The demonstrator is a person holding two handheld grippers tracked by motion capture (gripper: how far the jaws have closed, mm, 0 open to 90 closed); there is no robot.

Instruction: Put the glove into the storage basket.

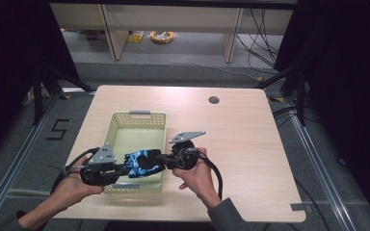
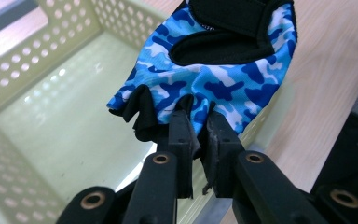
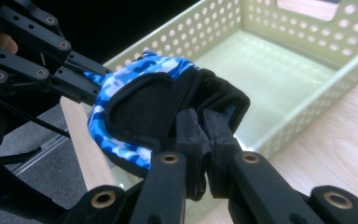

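Observation:
A blue camouflage fingerless glove [image 1: 142, 162] with black trim hangs stretched between my two grippers, above the near right corner of a pale green perforated basket [image 1: 125, 126]. My left gripper [image 1: 123, 168] is shut on the glove's finger end [image 2: 200, 93]. My right gripper [image 1: 163, 158] is shut on the black cuff end [image 3: 214, 105]. In the right gripper view the left gripper's black linkages [image 3: 51, 56] show at the upper left. The basket's inside [image 2: 65, 126] lies bare under the glove.
The basket stands on a light wooden table [image 1: 241, 154], left of centre. A round cable hole [image 1: 214, 100] sits near the table's far edge. Black curtains and metal floor rails flank the table. Shelving and a yellow cable coil [image 1: 162, 36] lie beyond.

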